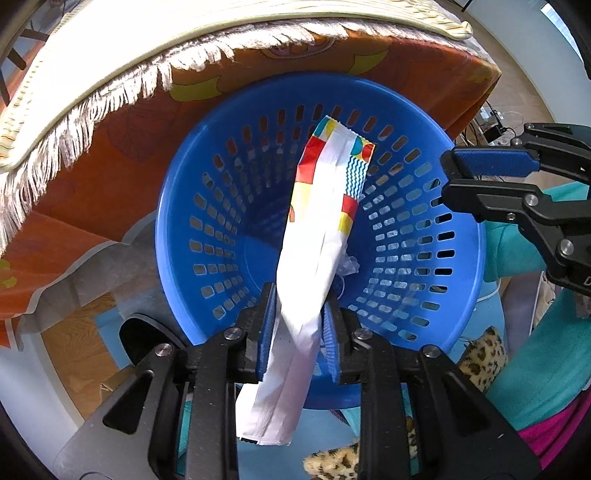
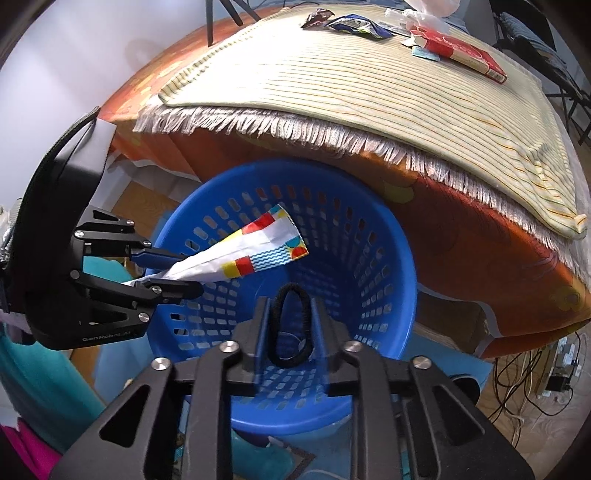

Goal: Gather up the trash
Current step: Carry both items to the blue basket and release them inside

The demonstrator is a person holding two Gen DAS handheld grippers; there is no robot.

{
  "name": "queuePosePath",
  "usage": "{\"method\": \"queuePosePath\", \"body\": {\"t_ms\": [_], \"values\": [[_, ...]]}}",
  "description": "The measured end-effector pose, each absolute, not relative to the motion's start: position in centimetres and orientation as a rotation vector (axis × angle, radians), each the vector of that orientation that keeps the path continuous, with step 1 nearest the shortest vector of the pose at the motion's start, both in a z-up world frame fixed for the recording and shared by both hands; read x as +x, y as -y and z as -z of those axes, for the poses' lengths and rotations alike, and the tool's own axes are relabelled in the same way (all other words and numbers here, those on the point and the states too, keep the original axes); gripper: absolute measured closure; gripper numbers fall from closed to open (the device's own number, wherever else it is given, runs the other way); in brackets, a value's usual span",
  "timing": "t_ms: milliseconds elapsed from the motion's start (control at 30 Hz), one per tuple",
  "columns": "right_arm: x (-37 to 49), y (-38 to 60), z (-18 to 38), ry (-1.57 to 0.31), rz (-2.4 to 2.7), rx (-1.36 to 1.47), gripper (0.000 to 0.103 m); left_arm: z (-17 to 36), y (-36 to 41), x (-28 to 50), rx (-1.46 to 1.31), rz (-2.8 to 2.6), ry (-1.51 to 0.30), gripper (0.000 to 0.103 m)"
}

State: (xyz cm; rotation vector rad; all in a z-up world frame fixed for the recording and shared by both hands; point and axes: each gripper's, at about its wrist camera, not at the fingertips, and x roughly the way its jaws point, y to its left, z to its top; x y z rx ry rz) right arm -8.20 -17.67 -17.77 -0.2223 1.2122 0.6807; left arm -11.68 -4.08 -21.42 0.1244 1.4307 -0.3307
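A blue perforated basket (image 1: 166, 206) (image 2: 406, 258) stands on the floor below the table edge. A long white wrapper (image 1: 317, 221) (image 2: 258, 251) with red, yellow and blue patches hangs down into the basket between the blue pads of my left gripper (image 1: 299, 295) (image 2: 192, 273). Those jaws stand apart and the pads do not visibly press on it. My right gripper (image 2: 290, 306) (image 1: 447, 177) hovers over the basket's right rim, open. A black hair tie (image 2: 274, 325) sits loose as a rounded loop between its fingers. A bit of crumpled clear plastic (image 1: 347, 266) lies in the basket.
The table above carries an orange cloth (image 2: 461, 229) and a striped fringed mat (image 2: 369, 92). At its far end lie crumpled wrappers (image 2: 354, 26) and a red box (image 2: 465, 55). Cables and a power strip (image 2: 554, 373) lie on the floor at right. Teal fabric (image 1: 546, 373) and a leopard-print item (image 1: 484, 354) lie beside the basket.
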Motion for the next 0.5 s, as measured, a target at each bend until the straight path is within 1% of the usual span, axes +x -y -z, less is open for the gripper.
{"method": "queuePosePath", "body": {"t_ms": [33,67,100,133,333,400,433,467,500], "values": [[-8.19,17.67,17.77,-1.211,-0.677,-0.224,0.074,21.41,4.06,-11.68,0.124,0.330,-1.428,0.070],[-8.17,17.66,17.75,-1.208,-0.670,-0.227,0.068,21.39,4.04,-11.68,0.124,0.329,-1.425,0.063],[-8.16,17.66,17.72,-1.205,-0.666,-0.229,0.066,21.33,4.05,-11.68,0.127,0.326,-1.421,0.058],[-8.16,17.66,17.69,-1.203,-0.664,-0.231,0.064,21.28,4.01,-11.68,0.129,0.324,-1.417,0.057],[-8.19,17.58,17.79,-1.208,-0.662,-0.239,0.063,21.30,3.36,-11.27,0.123,0.305,-1.417,0.056],[-8.18,17.58,17.87,-1.210,-0.659,-0.240,0.059,21.40,3.32,-11.32,0.122,0.300,-1.420,0.056],[-8.15,17.58,17.87,-1.211,-0.658,-0.240,0.053,21.42,3.26,-11.30,0.122,0.299,-1.420,0.056],[-8.15,17.61,17.85,-1.209,-0.658,-0.239,0.051,21.35,3.28,-11.25,0.123,0.297,-1.420,0.056],[-8.15,17.65,17.82,-1.207,-0.658,-0.237,0.051,21.31,3.32,-11.28,0.123,0.297,-1.420,0.056]]}}
